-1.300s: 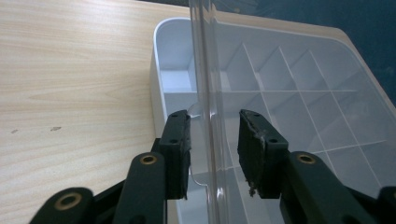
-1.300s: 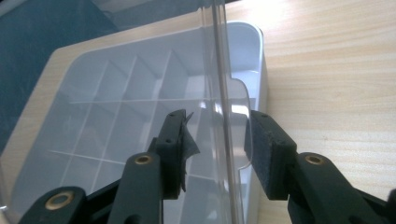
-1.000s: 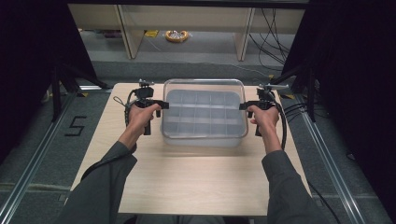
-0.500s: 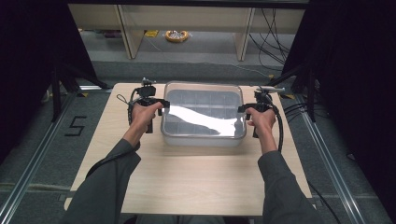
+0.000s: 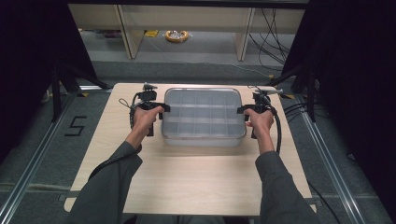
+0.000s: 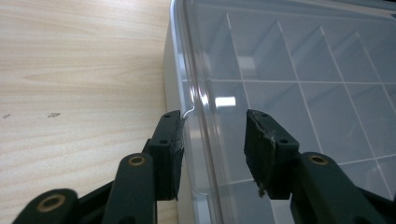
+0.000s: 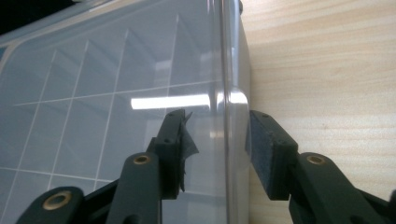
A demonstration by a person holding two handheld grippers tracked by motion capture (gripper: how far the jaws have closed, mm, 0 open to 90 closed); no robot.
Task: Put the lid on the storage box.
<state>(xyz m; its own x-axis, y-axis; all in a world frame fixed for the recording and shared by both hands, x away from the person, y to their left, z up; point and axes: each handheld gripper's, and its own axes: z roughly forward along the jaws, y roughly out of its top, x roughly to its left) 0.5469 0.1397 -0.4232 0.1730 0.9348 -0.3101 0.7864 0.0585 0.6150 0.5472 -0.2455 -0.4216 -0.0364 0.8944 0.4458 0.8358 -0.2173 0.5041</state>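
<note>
Organizer box lowered, flat again

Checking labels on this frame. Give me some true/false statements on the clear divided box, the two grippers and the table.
1. The clear divided box sits on the wooden table. True.
2. The left gripper straddles the box's side edge, one jaw outside, one over the lid. True.
3. The right gripper hangs above the middle of the lid, far from any edge. False: it is at the box's right edge, with the rim between its jaws.
4. The box's compartments hold coloured parts. False: through the lid they look empty.
5. The lid is off and lies beside the box. False: the lid covers the box.
6. Each gripper is held in one hand. True.
</note>
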